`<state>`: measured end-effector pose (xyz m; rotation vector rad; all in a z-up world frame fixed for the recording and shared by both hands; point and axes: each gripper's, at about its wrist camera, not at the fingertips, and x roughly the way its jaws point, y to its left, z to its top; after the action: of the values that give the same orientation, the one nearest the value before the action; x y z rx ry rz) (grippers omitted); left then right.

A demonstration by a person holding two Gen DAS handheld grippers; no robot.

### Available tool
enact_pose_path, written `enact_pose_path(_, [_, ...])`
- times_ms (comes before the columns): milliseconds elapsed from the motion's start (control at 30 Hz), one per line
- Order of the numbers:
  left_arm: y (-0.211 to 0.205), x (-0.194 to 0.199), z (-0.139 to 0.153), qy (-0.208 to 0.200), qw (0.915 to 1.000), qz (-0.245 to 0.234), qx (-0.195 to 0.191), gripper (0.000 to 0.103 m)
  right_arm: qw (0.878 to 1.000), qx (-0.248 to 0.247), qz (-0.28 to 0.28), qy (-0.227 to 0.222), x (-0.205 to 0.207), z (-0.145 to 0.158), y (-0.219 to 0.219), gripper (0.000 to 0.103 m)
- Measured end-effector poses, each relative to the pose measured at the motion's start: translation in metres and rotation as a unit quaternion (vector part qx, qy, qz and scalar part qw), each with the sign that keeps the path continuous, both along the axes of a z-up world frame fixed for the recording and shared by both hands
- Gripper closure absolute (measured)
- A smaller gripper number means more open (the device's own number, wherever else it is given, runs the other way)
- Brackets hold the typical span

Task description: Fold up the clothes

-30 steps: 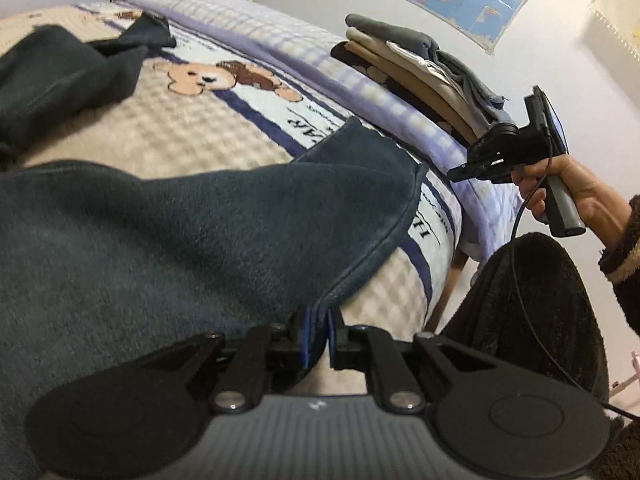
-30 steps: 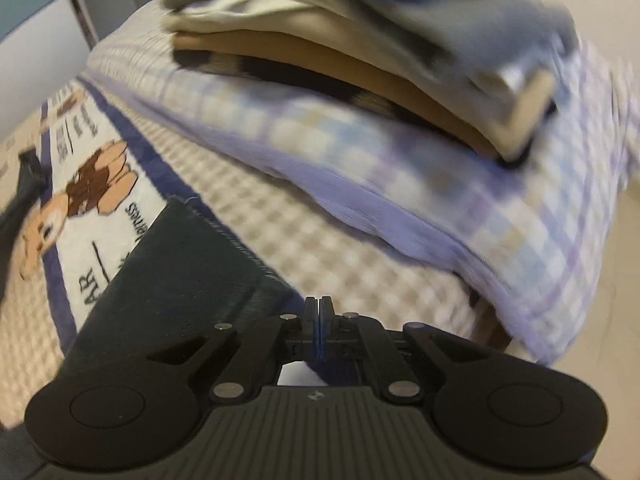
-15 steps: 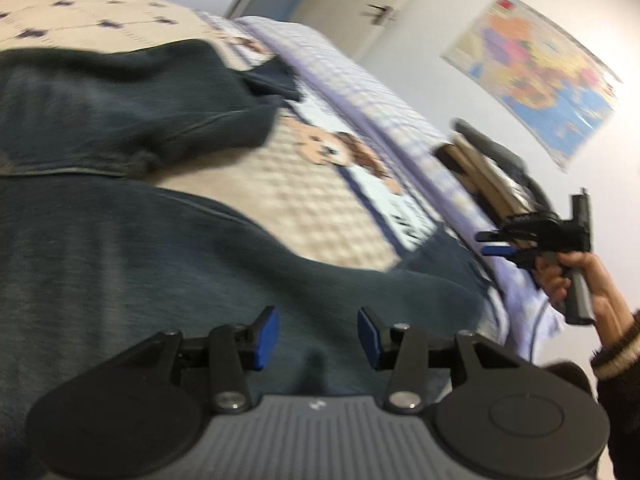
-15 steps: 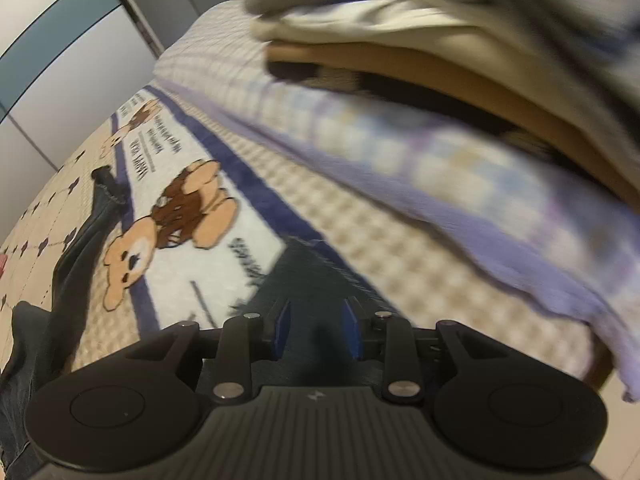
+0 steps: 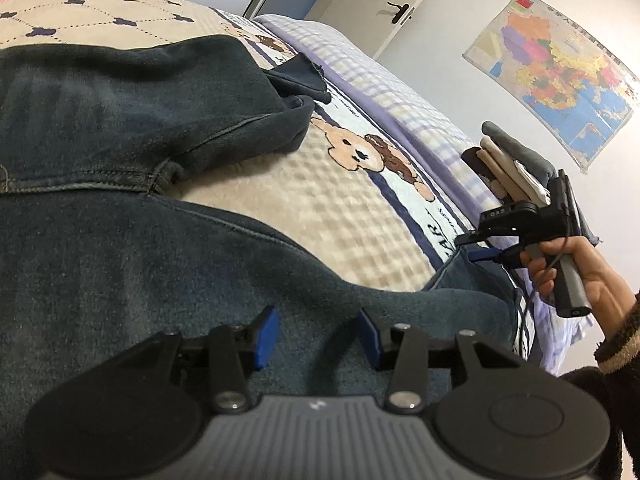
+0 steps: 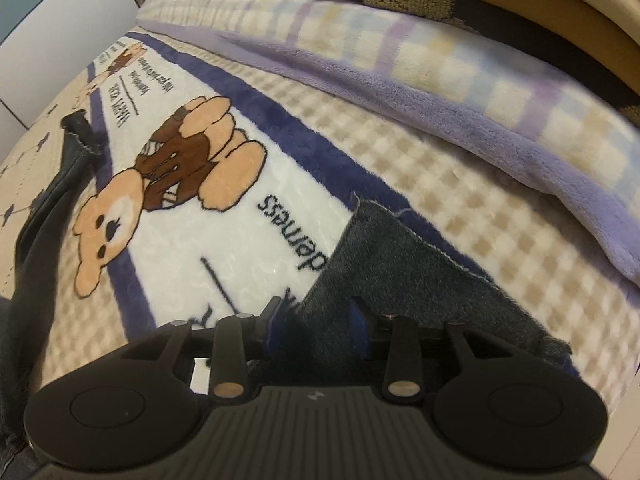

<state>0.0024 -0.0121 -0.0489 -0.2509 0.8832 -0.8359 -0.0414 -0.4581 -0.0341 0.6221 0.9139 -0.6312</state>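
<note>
Upside down, "derness" shows on the bear blanket [image 6: 224, 240] beside jeans [image 6: 400, 272]

A soft blanket [image 5: 352, 216] covers the bed. It has little tan and white squares, a dark blue stripe, and a teddy bear picture [image 6: 168, 176] with some words beside it. Next to it lies a fluffy purple checked blanket [image 6: 460, 92]. A pile of folded things [image 5: 508, 160] sits on top of the purple one. A bright map [image 5: 560, 68] hangs on the white wall. There is a door with a dark handle [image 5: 400, 10] behind the bed.
</note>
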Motion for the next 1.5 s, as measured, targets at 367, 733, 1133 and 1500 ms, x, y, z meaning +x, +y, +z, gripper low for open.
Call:
enact_pose_path(367, [0.003,0.002,0.000,0.007,0.9999,0.012,0.000,0.057,0.995,-0.096,-0.001,0.036,0.004,-0.001,0.024,0.086])
enact_pose_path(733, [0.003,0.000,-0.002,0.005,0.9998,0.013,0.010,0.057,0.974,-0.190,-0.092,-0.078,-0.033,0.031,0.032,0.090])
enact_pose_path(1133, [0.008,0.014,0.017,-0.056,0.9979,0.024,0.022,0.056,0.961,-0.219,-0.118,-0.117,-0.051,0.039,0.036,0.090])
enact_pose_path(1500, [-0.036,0.070,0.009,-0.103,0.9887,-0.042,0.101,0.061,0.974,-0.172,-0.104,-0.106,-0.052,0.022,0.022,0.090])
